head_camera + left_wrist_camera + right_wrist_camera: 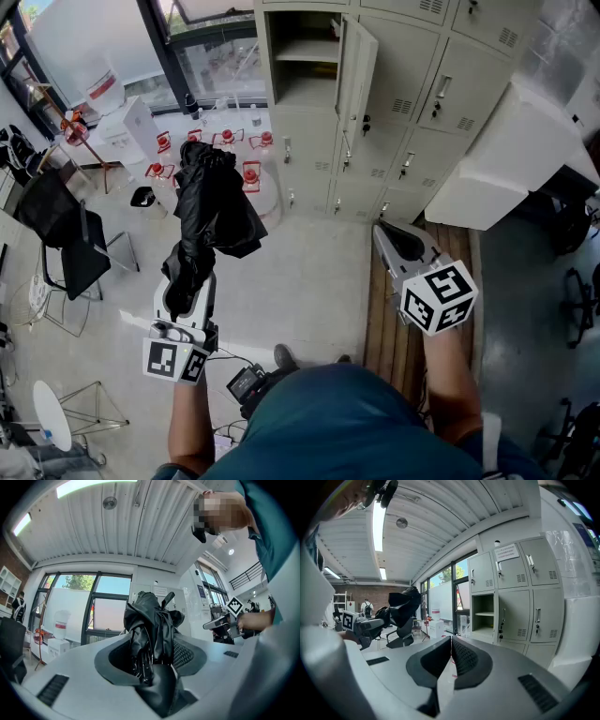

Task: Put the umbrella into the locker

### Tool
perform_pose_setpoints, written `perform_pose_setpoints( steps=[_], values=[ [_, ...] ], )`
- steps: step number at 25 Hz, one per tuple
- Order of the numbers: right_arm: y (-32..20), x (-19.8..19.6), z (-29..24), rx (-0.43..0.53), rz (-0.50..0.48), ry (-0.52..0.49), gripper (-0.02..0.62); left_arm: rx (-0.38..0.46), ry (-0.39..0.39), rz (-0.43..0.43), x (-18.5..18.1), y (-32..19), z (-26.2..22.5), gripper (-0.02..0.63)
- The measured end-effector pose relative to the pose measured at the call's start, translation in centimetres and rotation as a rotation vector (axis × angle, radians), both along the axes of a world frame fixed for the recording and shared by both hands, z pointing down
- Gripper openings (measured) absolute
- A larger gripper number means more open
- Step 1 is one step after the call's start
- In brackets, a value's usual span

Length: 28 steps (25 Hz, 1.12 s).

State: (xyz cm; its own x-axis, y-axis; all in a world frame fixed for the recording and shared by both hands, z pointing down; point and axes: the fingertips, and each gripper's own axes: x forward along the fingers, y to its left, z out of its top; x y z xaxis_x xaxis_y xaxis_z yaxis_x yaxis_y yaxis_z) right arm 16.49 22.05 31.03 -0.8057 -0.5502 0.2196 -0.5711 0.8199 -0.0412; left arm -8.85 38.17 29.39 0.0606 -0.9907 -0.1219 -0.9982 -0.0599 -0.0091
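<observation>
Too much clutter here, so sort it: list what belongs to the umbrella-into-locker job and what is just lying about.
Job: black umbrella, gripped by the left gripper; open locker compartment; right gripper, shut and empty.
Lying about: black chair; red-capped jugs; wooden bench.

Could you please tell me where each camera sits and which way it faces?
Head view: on the head, looking steeply down at floor and lockers; shows forearms, torso, left claw, right claw.
Left gripper view: on the left claw, facing windows past the gripped umbrella; shows a sleeve.
Right gripper view: on the shut right claw, facing the open locker; shows the left claw.
Shared: all three show the umbrella.
</observation>
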Motion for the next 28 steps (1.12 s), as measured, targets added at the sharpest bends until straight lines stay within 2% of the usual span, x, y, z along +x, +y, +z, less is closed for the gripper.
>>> perform_pose_setpoints(
  steps=[11, 16, 20, 28],
  values=[
    [0.8, 0.6, -0.1, 0.003, 0.008, -0.006, 0.040, -0.006, 0.001, 0.012, 0.2, -0.1, 0.1, 0.213],
    [0.4, 0.5, -0.9, -0.006, 0.038, -0.068, 0.043, -0.006, 0.001, 0.027, -0.1, -0.6, -0.2, 0.213],
    [0.3, 0.2, -0.8, -0.027, 0.058, -0.104, 0.044, -0.011, 0.003, 0.041, -0.7, -0.8, 0.1, 0.213],
    [-0.2, -1.3, 0.7, -0.036, 0.106, -0.090, 0.044, -0.023, 0.007, 0.059, -3.2, -1.7, 1.3, 0.213]
  ],
)
